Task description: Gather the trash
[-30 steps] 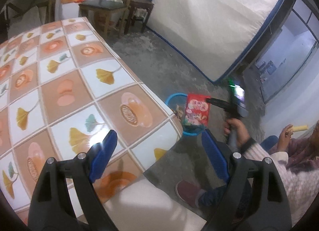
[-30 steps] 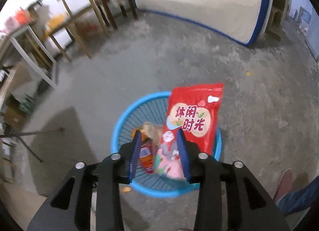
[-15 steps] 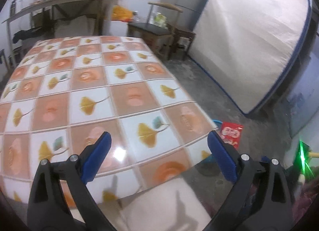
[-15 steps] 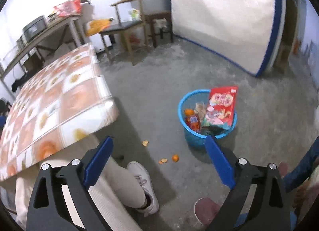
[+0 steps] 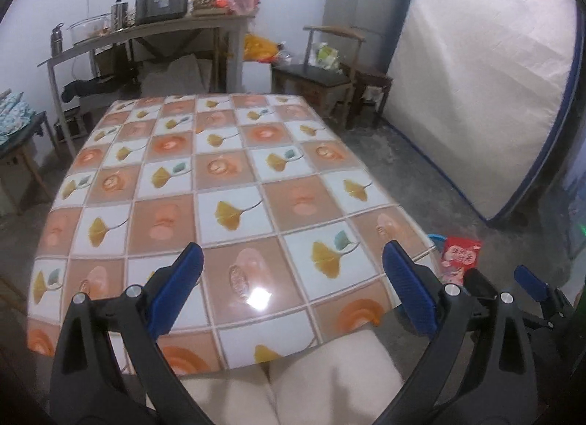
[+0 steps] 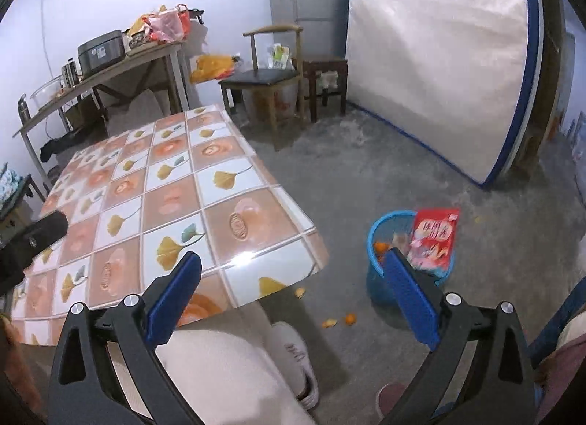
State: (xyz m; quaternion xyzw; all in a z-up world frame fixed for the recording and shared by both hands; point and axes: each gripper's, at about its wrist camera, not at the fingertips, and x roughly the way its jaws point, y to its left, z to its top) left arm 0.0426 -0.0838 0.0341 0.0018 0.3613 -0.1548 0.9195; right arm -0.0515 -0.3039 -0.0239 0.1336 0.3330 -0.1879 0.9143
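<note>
A red snack bag (image 6: pixel 434 238) stands in the blue trash basket (image 6: pixel 373 241) on the floor, with orange peel and other wrappers inside. The bag also shows in the left wrist view (image 5: pixel 459 256) past the table's right corner. My right gripper (image 6: pixel 293 296) is open and empty, held above my lap between table and basket. My left gripper (image 5: pixel 293 285) is open and empty over the near edge of the tiled table (image 5: pixel 219 187). The right gripper's blue pad (image 5: pixel 531 284) shows at the left wrist view's right edge.
Orange peel bits (image 6: pixel 338 320) lie on the concrete floor near my white shoe (image 6: pixel 293 351). A chair (image 6: pixel 263 77), a stool (image 6: pixel 324 69), a cluttered side table (image 6: pixel 110 69) and a leaning mattress (image 6: pixel 439 58) stand behind.
The right gripper let go of the red bag into the basket, opened wide and drew back and up. The left gripper swung from the table's corner to face the whole table.
</note>
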